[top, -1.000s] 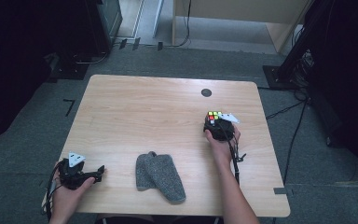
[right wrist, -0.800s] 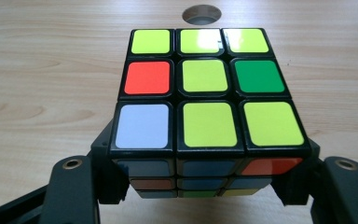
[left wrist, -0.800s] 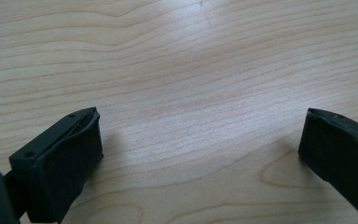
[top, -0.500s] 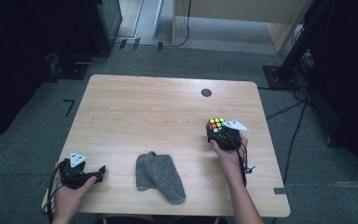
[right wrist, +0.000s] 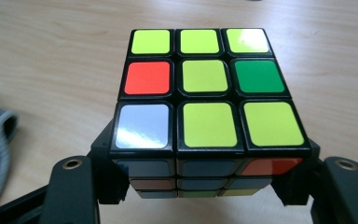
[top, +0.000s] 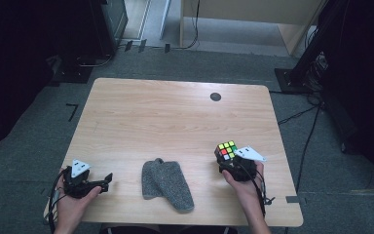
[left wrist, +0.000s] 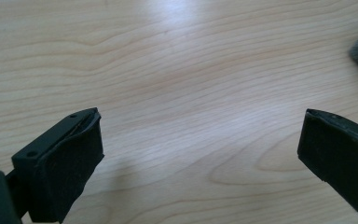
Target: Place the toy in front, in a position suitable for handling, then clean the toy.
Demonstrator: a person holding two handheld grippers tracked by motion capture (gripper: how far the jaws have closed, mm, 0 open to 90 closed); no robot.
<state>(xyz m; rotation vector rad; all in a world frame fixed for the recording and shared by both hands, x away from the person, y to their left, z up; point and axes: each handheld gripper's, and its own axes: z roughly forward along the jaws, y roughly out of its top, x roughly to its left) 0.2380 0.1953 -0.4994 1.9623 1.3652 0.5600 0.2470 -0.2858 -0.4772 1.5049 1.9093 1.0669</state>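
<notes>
Over at the near left corner of the wooden table (top: 175,112), the left gripper (top: 108,178) rests in the person's hand, jaws spread wide with bare wood between them. Moving across, a pair of grey socks (top: 167,183) lies near the front edge, between the two hands. And on the right, the right gripper (top: 226,163) has its jaws clamped on the sides of the Rubik's cube (top: 226,150), mostly yellow face up, near the table's right front.
</notes>
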